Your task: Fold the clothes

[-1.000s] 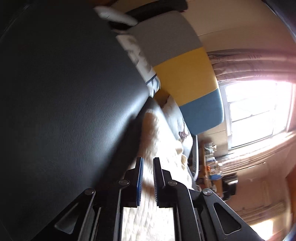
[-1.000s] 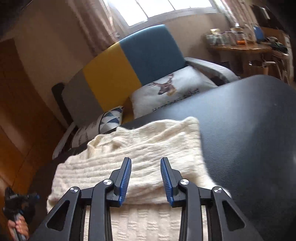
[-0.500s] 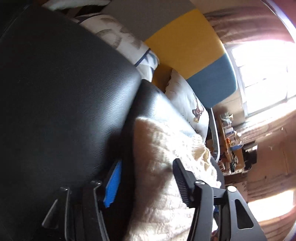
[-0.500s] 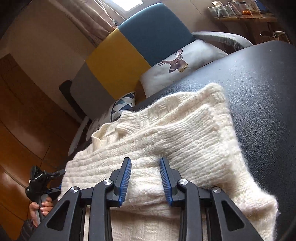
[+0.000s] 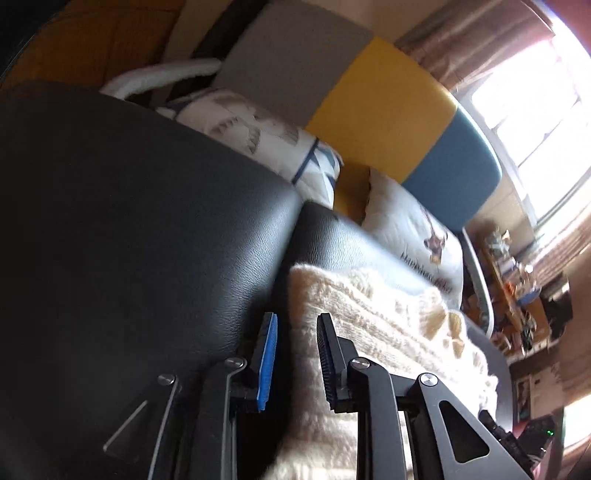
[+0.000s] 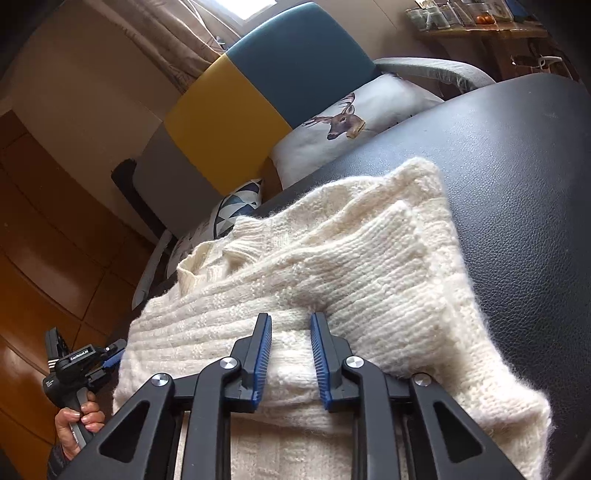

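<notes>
A cream knitted sweater (image 6: 369,266) lies partly folded on a black leather surface (image 6: 517,177), with one layer laid over the body. My right gripper (image 6: 291,326) sits on its near part, fingers narrowed on the edge of the top layer, and the knit puckers at the tips. In the left wrist view the sweater (image 5: 369,317) shows its side edge. My left gripper (image 5: 295,332) straddles that edge with a dark gap beside the blue pad (image 5: 267,354). The left gripper (image 6: 116,352) also shows by the sweater's left side, held by a hand (image 6: 77,413).
Behind the leather surface (image 5: 147,240) stands a sofa back in grey, yellow and blue (image 6: 236,110) with a deer cushion (image 6: 351,122) and a patterned cushion (image 5: 258,136). A cluttered wooden table (image 6: 480,29) stands far right. A seam (image 5: 288,251) splits the leather.
My left gripper went from nearly shut to wide open, then narrowed around the sweater's side edge. My right gripper moved closer over the sweater and its fingers narrowed.
</notes>
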`<action>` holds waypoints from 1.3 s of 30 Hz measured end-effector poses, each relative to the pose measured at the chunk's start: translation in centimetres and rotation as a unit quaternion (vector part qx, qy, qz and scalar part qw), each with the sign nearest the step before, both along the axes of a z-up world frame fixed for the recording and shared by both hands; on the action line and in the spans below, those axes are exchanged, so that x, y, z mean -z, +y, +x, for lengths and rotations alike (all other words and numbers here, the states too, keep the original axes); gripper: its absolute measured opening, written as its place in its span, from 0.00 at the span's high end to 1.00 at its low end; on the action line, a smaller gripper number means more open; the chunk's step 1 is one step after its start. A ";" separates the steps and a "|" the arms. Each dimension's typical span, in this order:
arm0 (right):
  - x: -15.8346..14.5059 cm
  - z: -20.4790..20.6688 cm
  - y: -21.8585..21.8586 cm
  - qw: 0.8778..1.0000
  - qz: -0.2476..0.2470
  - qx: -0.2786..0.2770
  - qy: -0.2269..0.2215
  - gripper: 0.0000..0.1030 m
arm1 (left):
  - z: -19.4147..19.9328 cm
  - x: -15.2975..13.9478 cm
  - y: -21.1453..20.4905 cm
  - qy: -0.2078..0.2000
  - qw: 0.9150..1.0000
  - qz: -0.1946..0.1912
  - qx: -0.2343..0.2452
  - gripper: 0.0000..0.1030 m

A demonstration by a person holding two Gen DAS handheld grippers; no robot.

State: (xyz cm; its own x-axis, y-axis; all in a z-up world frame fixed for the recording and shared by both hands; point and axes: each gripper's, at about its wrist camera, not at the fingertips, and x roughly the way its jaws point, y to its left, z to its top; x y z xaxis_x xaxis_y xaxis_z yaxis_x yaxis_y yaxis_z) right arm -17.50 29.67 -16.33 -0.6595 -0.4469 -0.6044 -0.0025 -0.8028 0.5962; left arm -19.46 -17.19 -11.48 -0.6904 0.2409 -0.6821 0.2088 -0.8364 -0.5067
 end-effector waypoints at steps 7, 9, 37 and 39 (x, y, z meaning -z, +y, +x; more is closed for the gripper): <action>-3.8 -5.0 -8.5 0.990 0.015 -0.140 -0.015 0.65 | 5.7 0.6 3.7 0.060 0.992 0.050 0.097 0.61; -4.6 -7.3 -12.4 0.979 -0.007 -0.202 -0.029 0.60 | 6.2 1.5 4.8 0.056 0.991 0.044 0.117 0.60; 0.3 -19.2 -33.8 0.881 -0.131 -0.428 -0.156 0.48 | 7.9 4.2 4.6 0.053 0.986 0.090 0.127 0.61; -1.7 -18.8 -31.6 0.897 -0.133 -0.402 -0.124 0.45 | 8.1 4.2 4.6 0.053 0.986 0.090 0.127 0.61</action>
State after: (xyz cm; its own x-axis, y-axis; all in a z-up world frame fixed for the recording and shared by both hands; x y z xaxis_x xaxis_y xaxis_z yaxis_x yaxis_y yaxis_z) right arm -36.25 -1.95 -14.66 0.0811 -0.8684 -0.4892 0.3543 -0.4337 0.8285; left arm -11.35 -12.57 -15.63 -0.6576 0.5259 -0.5394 -0.0577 -0.7490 -0.6600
